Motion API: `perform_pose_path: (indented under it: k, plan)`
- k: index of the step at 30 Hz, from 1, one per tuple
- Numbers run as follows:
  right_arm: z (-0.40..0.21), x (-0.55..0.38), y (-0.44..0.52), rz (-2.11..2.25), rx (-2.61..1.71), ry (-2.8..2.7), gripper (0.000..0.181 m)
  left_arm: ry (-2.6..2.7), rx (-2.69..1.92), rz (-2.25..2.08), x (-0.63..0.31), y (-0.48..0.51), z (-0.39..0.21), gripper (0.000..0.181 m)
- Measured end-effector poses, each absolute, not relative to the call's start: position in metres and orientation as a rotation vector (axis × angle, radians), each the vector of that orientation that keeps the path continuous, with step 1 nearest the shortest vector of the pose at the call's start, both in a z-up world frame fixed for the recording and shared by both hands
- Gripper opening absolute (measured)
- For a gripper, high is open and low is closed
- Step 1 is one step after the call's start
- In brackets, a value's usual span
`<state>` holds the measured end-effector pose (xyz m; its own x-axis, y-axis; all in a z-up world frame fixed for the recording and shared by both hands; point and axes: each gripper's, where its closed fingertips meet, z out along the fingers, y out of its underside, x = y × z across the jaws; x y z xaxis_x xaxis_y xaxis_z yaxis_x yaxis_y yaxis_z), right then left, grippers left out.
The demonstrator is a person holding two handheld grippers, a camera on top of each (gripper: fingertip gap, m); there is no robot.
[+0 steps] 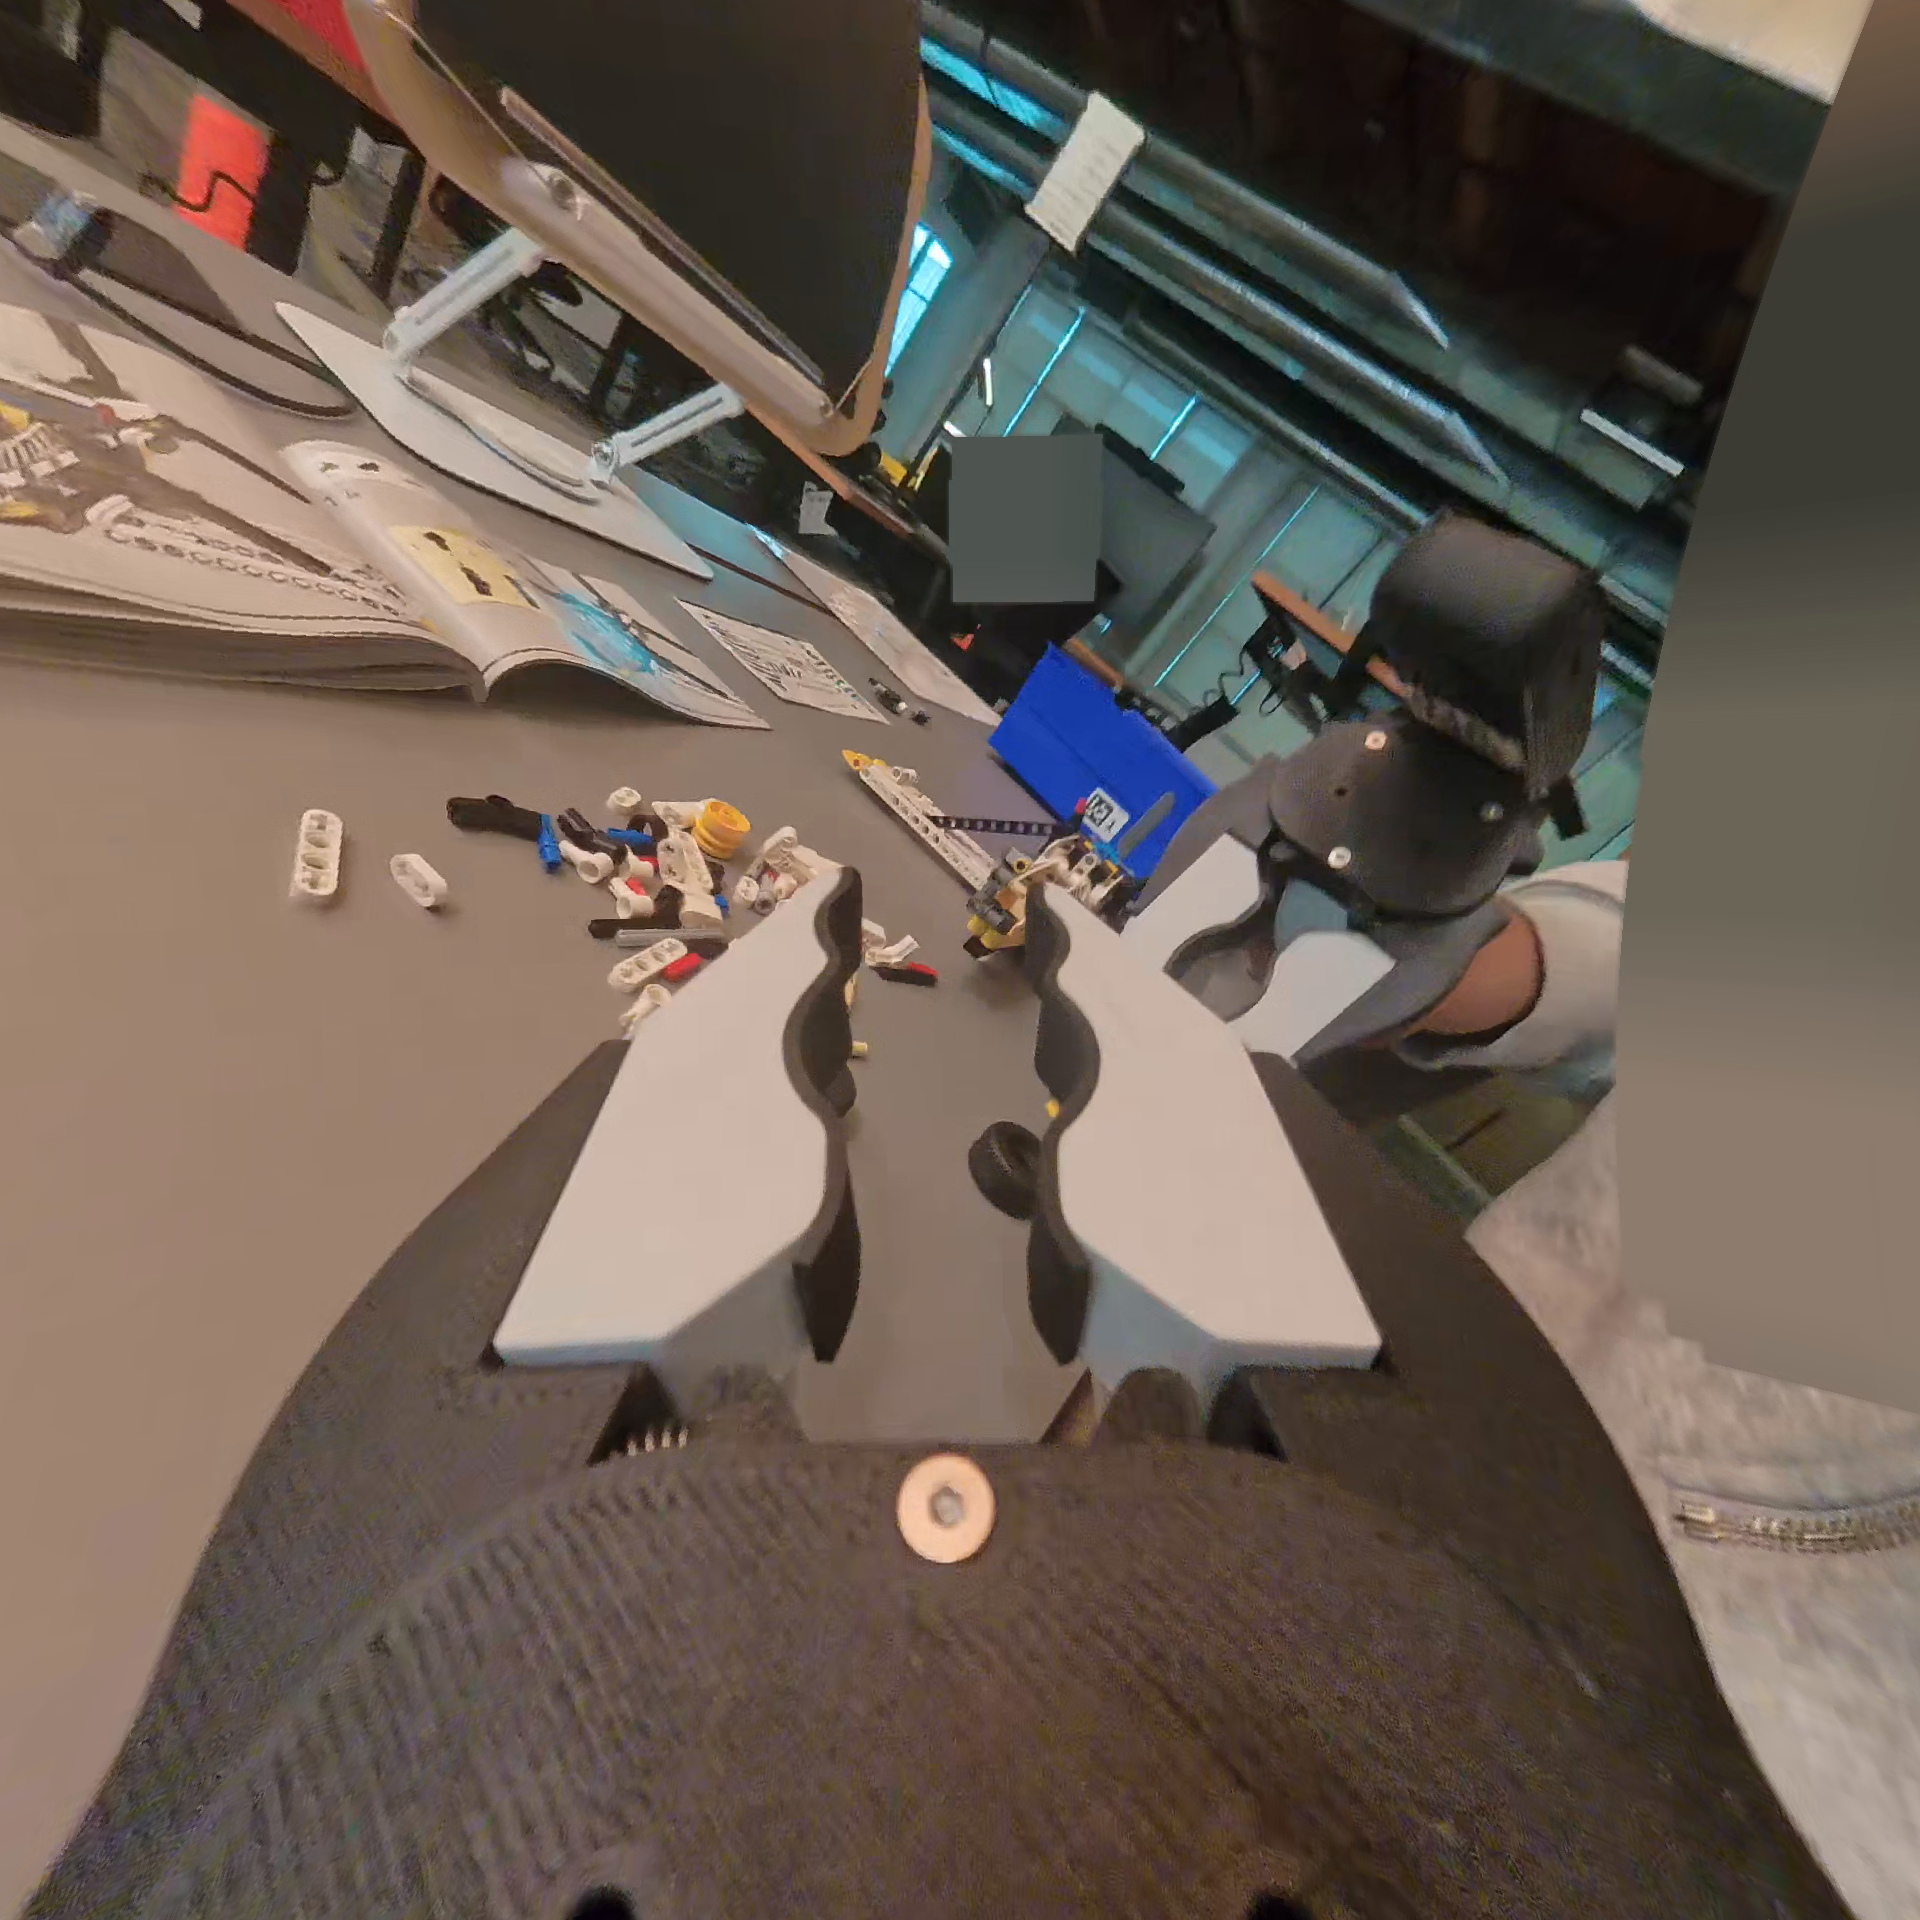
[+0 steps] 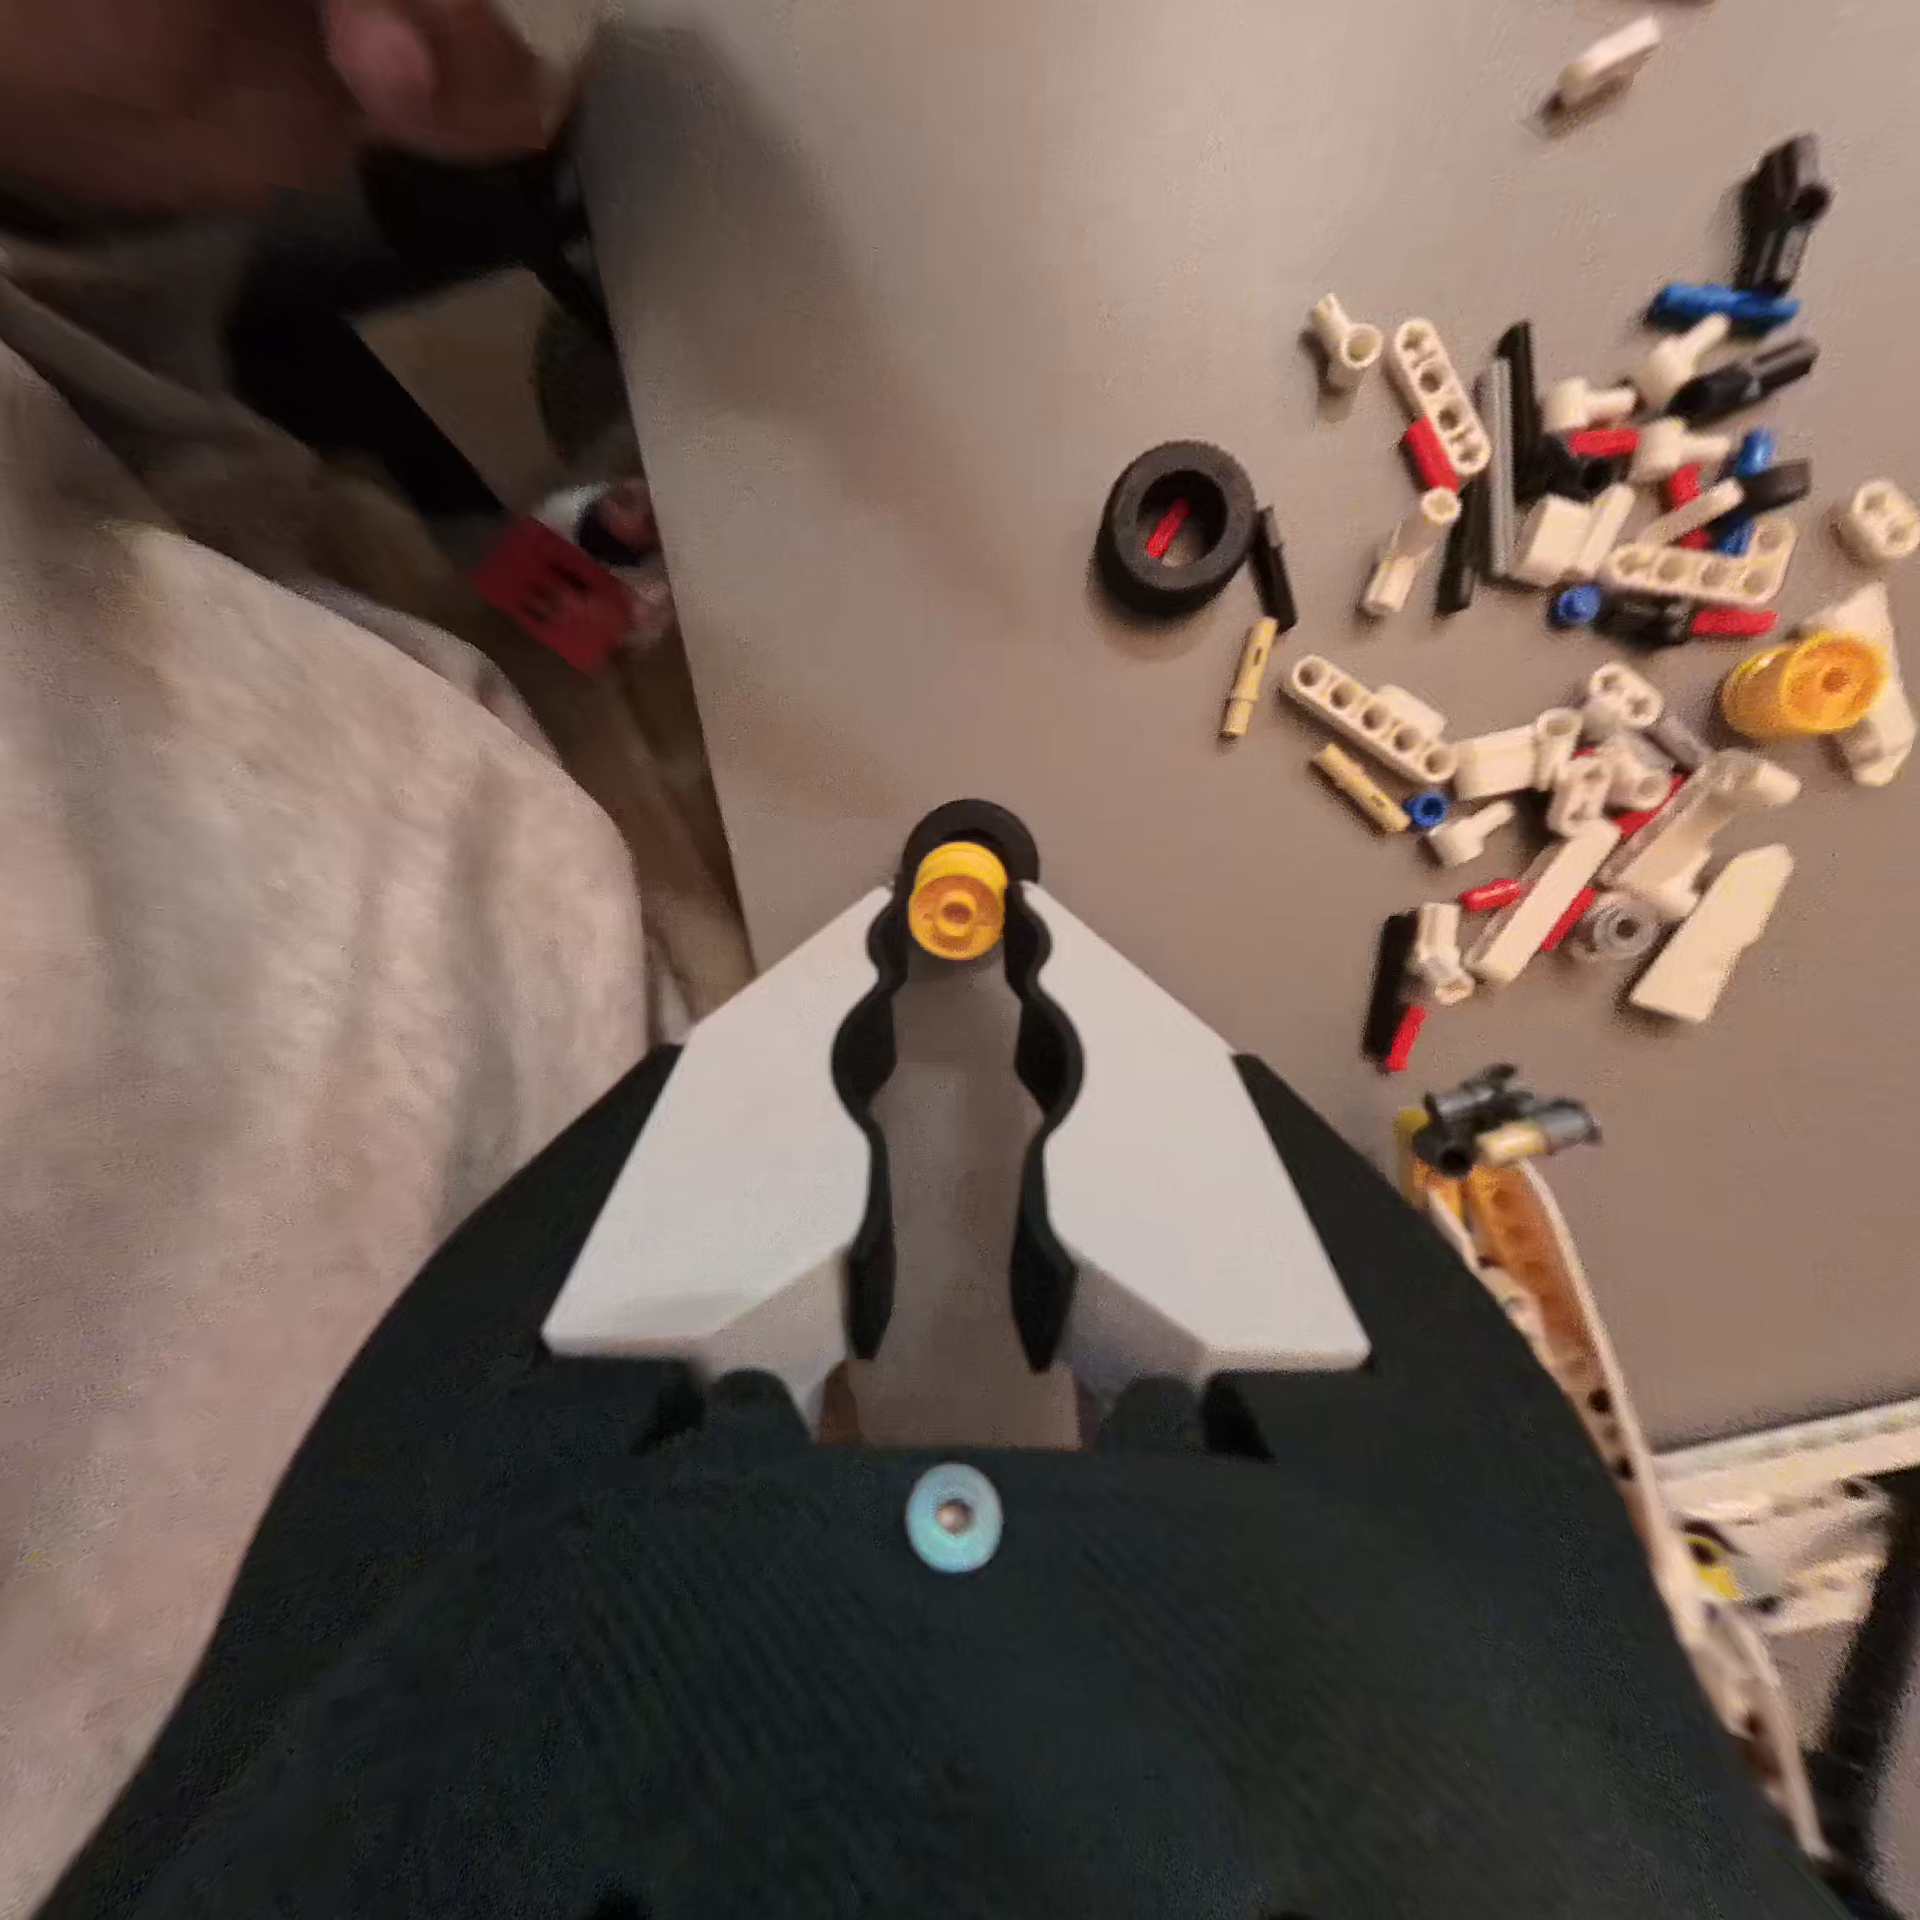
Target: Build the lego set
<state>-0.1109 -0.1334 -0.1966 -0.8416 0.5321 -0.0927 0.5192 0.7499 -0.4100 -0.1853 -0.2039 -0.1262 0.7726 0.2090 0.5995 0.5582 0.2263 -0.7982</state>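
Observation:
My right gripper [image 2: 956, 914] is shut on a small yellow wheel hub [image 2: 954, 912], held at a black tyre [image 2: 971, 826] on the grey table; I cannot tell if hub and tyre touch. My left gripper [image 1: 945, 899] is open and empty, low over the table. The same tyre [image 1: 1006, 1169] lies between its fingers, close to the right one. A pile of loose white, black, red and blue pieces [image 1: 665, 883] lies to the left of the left gripper and also shows in the right wrist view [image 2: 1610, 644]. The part-built white and yellow model [image 2: 1527, 1278] lies nearby.
A second tyre [image 2: 1179, 530] and a second yellow hub [image 2: 1808, 686] lie by the pile. An open instruction booklet [image 1: 312, 540], a monitor stand [image 1: 499, 436] and a blue bin [image 1: 1091, 758] stand farther back. The table edge [image 2: 665, 665] runs left of the right gripper, beside a person's light sleeve. One gripper's finger ends stand about 12 cm off the other's.

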Motion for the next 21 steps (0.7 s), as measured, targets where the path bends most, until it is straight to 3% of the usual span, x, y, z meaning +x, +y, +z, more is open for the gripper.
perform_pose_path:
  k: [21]
  plan:
    - [-0.213, -0.112, -0.135, 0.319, -0.746, -3.024, 0.017, -0.744, -1.331, -0.38, -0.19, -0.205, -0.137, 0.028]
